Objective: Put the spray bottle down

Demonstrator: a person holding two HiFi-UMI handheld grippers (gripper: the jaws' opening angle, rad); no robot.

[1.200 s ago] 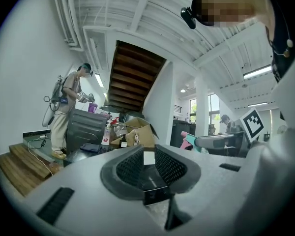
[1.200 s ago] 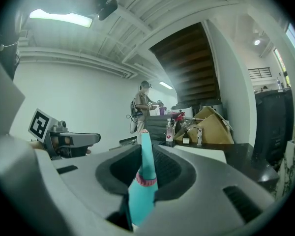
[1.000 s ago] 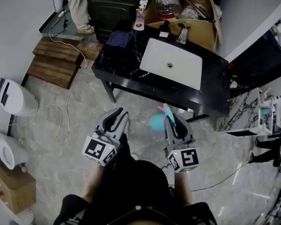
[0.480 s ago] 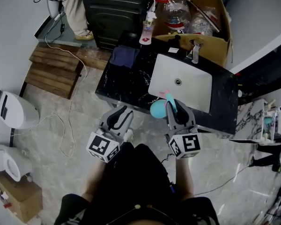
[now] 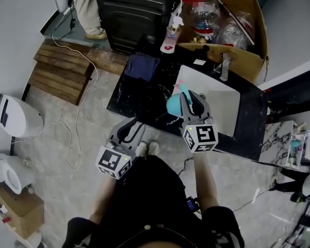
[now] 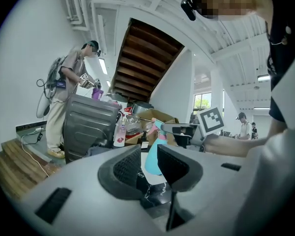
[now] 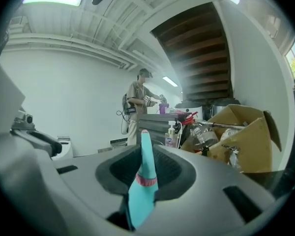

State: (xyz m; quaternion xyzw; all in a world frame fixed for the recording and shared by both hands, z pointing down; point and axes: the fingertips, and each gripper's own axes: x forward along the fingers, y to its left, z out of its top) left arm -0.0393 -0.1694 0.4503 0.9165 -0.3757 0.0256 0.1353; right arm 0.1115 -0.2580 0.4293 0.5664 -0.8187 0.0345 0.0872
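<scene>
Firmly clamped between right gripper [image 7: 146,154] fingers [image 7: 173,170]: teal spray bottle [image 7: 140,196]

Two claws [image 5: 133,126] [image 5: 192,99], one teal spray bottle [image 5: 173,106], one sink [image 5: 225,105], one cardboard box [image 5: 244,57].

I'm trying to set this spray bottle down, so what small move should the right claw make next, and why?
Probably lower the right claw toward the black counter: it grips the spray bottle in the air over the counter's bare patch beside the white sink, so the bottle is not yet set down.
</scene>
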